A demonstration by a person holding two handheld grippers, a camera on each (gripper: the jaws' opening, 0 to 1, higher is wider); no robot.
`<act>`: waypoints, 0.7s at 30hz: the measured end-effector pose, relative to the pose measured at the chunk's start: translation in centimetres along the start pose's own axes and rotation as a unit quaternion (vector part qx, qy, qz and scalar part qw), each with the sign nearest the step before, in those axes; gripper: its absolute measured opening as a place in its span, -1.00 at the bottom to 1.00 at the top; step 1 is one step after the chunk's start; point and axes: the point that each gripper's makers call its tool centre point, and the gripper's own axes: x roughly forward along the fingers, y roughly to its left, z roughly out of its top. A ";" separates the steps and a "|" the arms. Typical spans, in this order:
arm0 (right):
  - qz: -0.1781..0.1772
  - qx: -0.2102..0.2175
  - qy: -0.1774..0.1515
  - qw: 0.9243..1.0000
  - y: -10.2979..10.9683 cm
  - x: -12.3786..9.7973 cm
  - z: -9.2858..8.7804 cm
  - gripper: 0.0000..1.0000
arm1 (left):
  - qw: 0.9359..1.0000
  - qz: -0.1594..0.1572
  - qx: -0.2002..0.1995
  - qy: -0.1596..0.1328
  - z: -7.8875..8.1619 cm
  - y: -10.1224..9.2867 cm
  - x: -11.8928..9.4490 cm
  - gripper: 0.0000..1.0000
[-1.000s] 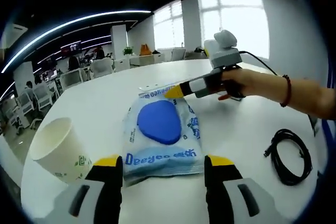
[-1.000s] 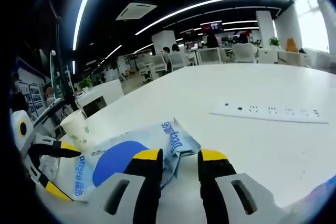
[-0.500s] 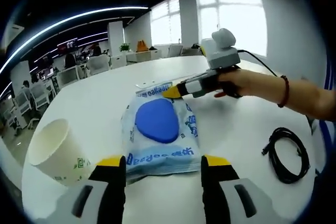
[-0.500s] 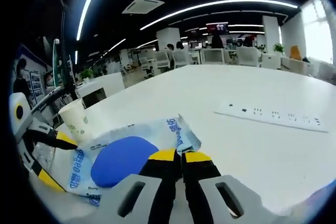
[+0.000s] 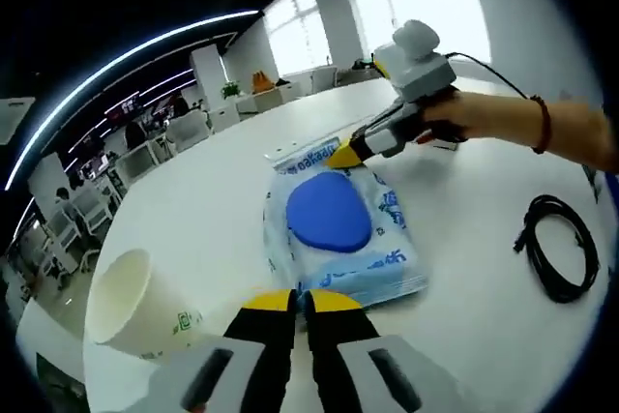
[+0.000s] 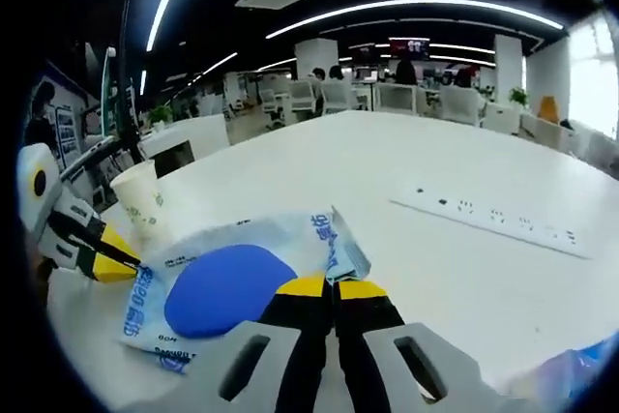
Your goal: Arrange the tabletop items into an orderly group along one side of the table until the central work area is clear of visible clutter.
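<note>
On the packet (image 5: 334,229), both grippers' fingers (image 6: 302,289) have closed.

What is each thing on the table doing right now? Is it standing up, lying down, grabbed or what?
Wipes pack: lying flat, pinched at both ends.
Paper cup: tipped on its side, loose.
Black cable: coiled, lying loose.
Power strip: flat, nothing plugged in.
Left gripper: shut on the pack's near edge.
Right gripper: shut on the pack's far edge.

White table (image 5: 222,171), wipes pack (image 5: 338,229), paper cup (image 5: 131,299), black cable (image 5: 559,247), power strip (image 6: 498,221)
</note>
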 end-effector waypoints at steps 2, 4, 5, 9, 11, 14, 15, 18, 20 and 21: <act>-0.009 -0.013 0.005 1.000 -0.3 -0.1 -0.1 -1.00 | 1.000 -0.011 -0.005 0.015 -0.2 -0.9 0.2 -0.73; -0.016 -0.021 0.008 1.000 -0.4 -0.2 -0.2 -1.00 | 1.000 -0.011 0.000 0.012 0.0 -1.8 0.1 -0.72; -0.016 -0.022 0.008 1.000 -0.5 -0.2 -0.2 -1.00 | 1.000 -0.011 0.002 0.013 0.0 -1.9 0.0 -0.72; -0.014 -0.016 0.010 1.000 -0.6 -0.5 -0.3 -1.00 | 1.000 -0.013 0.004 0.022 -0.2 -2.2 -0.1 -0.75; -0.015 -0.017 0.012 1.000 -0.6 -0.6 -0.4 -1.00 | 1.000 -0.016 0.003 0.025 -0.3 3.7 1.5 -0.78; -0.015 -0.016 0.016 1.000 -0.6 -1.0 -0.6 -1.00 | 1.000 -0.010 0.023 0.011 0.6 4.6 2.1 -0.93; -0.016 -0.017 0.018 1.000 -0.6 -1.1 -0.6 -1.00 | 1.000 -0.003 0.027 0.011 0.7 4.9 2.2 -1.00; -0.018 -0.023 0.017 0.999 -0.6 -1.7 -0.7 -1.00 | 0.999 -0.002 0.025 0.028 0.0 5.4 2.3 -1.00; -0.019 -0.024 0.016 0.999 -0.7 -1.9 -0.7 -1.00 | 0.999 0.001 0.031 0.030 0.1 5.4 2.2 -1.00; -0.020 -0.024 0.016 0.999 -0.7 -1.9 -0.8 -1.00 | 0.999 0.000 0.030 0.031 0.1 5.2 2.2 -1.00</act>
